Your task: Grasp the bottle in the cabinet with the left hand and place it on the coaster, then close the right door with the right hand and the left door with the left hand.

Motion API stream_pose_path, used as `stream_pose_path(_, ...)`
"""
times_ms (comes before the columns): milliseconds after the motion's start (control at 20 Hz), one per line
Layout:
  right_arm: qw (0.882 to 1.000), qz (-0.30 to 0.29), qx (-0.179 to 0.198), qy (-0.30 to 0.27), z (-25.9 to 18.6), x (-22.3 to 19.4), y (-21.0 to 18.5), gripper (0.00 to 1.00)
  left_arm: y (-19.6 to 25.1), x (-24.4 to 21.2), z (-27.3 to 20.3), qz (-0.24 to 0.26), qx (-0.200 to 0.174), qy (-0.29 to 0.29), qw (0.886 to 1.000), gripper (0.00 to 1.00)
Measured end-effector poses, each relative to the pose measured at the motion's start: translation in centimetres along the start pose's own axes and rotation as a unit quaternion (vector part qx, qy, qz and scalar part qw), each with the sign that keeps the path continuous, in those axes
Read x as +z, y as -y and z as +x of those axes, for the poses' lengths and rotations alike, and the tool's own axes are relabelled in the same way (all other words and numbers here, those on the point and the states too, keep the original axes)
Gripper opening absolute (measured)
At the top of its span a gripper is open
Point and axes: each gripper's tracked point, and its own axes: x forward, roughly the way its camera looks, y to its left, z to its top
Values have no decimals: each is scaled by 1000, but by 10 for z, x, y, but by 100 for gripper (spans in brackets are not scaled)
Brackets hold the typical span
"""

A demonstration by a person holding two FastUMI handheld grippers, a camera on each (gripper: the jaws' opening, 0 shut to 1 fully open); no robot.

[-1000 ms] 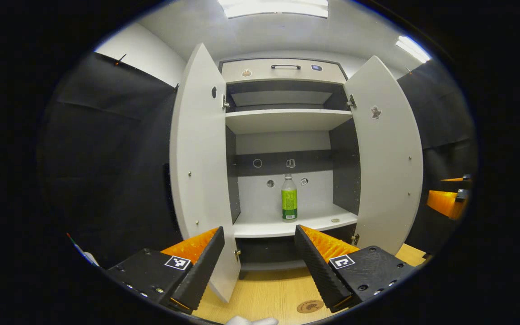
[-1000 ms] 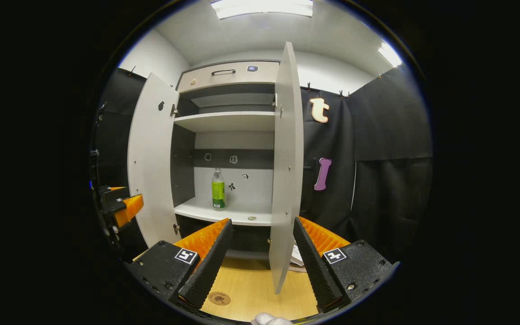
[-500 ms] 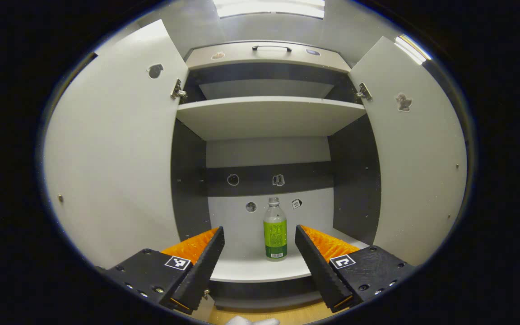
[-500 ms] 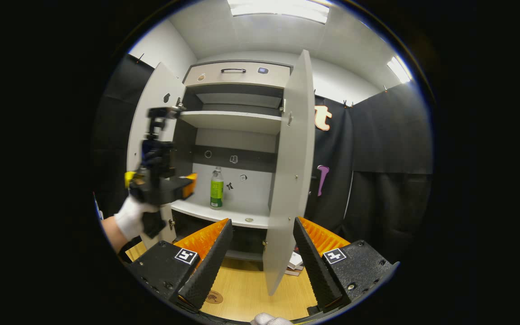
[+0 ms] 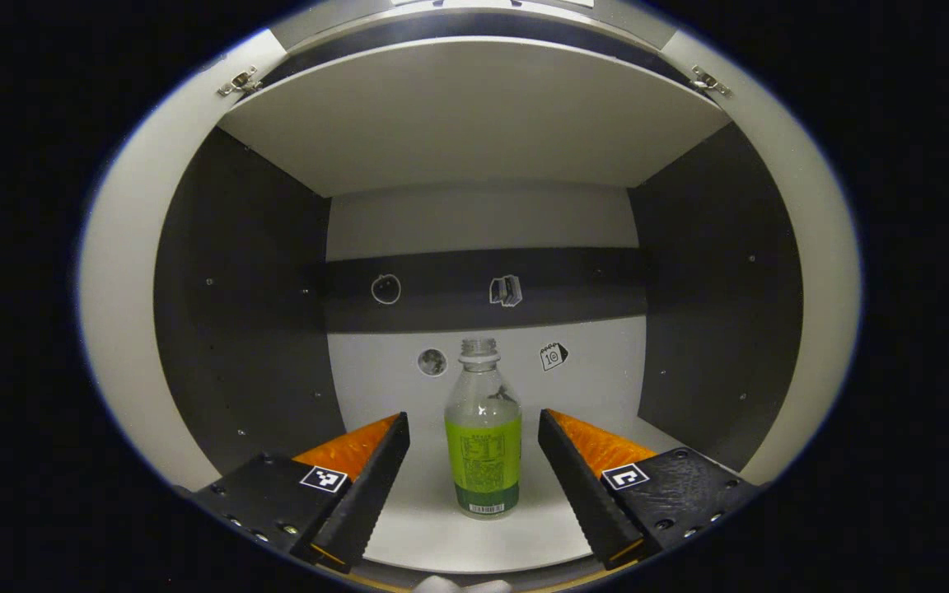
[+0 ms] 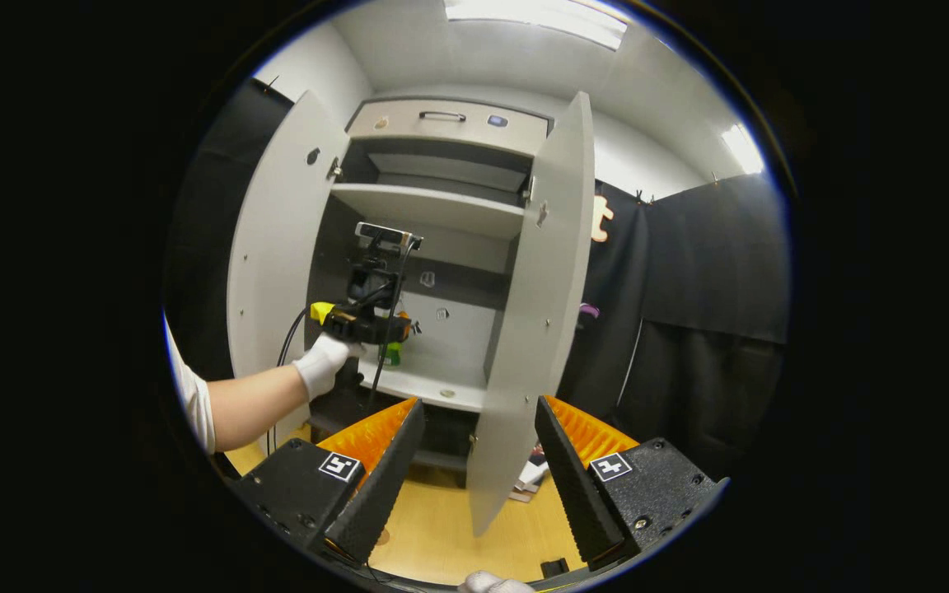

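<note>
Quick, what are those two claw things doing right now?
Left gripper: open, fingers either side of the clear plastic bottle with the green label, not touching.
Right gripper: open, holding nothing.

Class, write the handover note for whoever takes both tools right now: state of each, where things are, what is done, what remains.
Left tool: open, inside the cabinet, bottle upright on the shelf between its fingers, not gripped.
Right tool: open, idle, facing the right door's edge.
Both doors open; left door swung wide.
Done: nothing.
Left: grip bottle, set it on the coaster, shut right door, then left.
</note>
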Motion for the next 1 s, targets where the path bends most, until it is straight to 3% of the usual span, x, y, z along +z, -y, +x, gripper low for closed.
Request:
stream_pose_path(300, 1000, 6, -14, -26, 0, -15, 10, 83, 2, -15, 26, 11, 15, -9, 1000, 96)
stream_pose_path(600, 1000, -1, -22, -20, -2, -13, 16, 83, 1, -25, 42, -22, 15, -29, 999, 96)
stream_pose_path(700, 1000, -2, -25, -17, -4, -12, 20, 83, -8, -27, 37, -21, 33, -41, 998, 81)
stream_pose_path(750, 1000, -4, -28, -12, -6, -10, 24, 83, -5, -22, 32, -24, 25, -35, 999, 76)
stream_pose_path(1000, 1000, 6, -25, -4, -11, -10, 34, 83, 0, 13, -29, -12, -7, 14, 1000, 74)
